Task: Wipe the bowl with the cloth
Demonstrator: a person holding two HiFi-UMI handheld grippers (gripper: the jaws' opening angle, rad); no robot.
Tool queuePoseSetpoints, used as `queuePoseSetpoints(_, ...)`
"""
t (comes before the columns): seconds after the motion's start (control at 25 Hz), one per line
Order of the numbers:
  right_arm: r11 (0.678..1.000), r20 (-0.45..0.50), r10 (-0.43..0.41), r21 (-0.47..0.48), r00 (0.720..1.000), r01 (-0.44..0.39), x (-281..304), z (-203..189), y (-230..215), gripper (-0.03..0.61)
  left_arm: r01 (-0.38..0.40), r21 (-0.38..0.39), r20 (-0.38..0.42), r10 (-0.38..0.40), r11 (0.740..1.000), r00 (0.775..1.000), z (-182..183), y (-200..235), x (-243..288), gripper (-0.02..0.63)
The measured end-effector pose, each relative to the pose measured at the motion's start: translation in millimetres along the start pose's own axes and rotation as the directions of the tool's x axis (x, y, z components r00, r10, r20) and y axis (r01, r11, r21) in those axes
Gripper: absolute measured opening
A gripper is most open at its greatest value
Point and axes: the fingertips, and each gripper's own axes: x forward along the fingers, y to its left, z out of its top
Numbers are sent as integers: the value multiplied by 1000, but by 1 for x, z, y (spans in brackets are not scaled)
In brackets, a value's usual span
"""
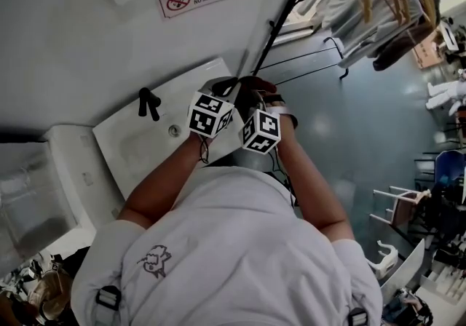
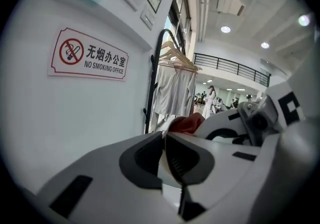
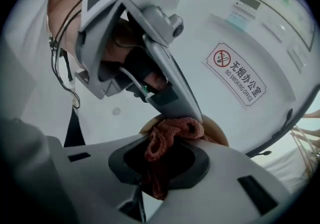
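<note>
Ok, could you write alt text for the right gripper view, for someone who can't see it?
The right gripper clamps a bunched rust-red cloth and holds it against a tan bowl, whose rim the left gripper holds from above. Behind them is a white wall with a no-smoking sign.

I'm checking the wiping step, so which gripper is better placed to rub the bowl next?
The right gripper: its jaws are shut on the red cloth, which lies against the bowl. The left gripper grips the bowl's rim, so it should probably just steady it.
</note>
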Motion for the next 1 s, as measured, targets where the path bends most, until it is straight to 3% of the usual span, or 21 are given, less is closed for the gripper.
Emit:
queuePoseSetpoints(0.12, 996, -4, 90, -7, 996, -90, 1, -4, 15, 78, -60, 87, 10, 59, 994, 998, -1, 11, -7, 33)
queuePoseSetpoints(0.2, 995, -39, 95, -2, 995, -95, 1, -18, 13, 78, -83, 76, 3, 83, 994, 997, -8, 20, -11, 32)
queuePoseSetpoints(0.36, 999, -79, -45, -6, 996, 44, -5, -29, -19, 78, -61, -32, -27, 60, 998, 998, -24, 25, -10, 32)
queuePoseSetpoints(0.44, 989, -70, -147, -21, 987, 145, -9, -22, -36, 78, -29, -68, -29, 27, 997, 999, -25, 18, -8, 32)
queuePoseSetpoints(0.52, 980, -42, -197, -30, 979, 196, -12, -11, -42, 78, 7, -90, -15, -9, 996, 1000, -19, 7, -8, 36)
queuePoseSetpoints(0.76, 997, 39, -31, -65, 999, 33, -10, 10, -2, 78, 0, -19, 19, 0, 1000, 1000, 0, -1, -15, 29)
queuePoseSetpoints(1.0, 984, 43, 170, -66, 985, -167, -20, -2, 28, 78, -83, 7, 30, 83, 997, 996, 0, 2, -18, 32)
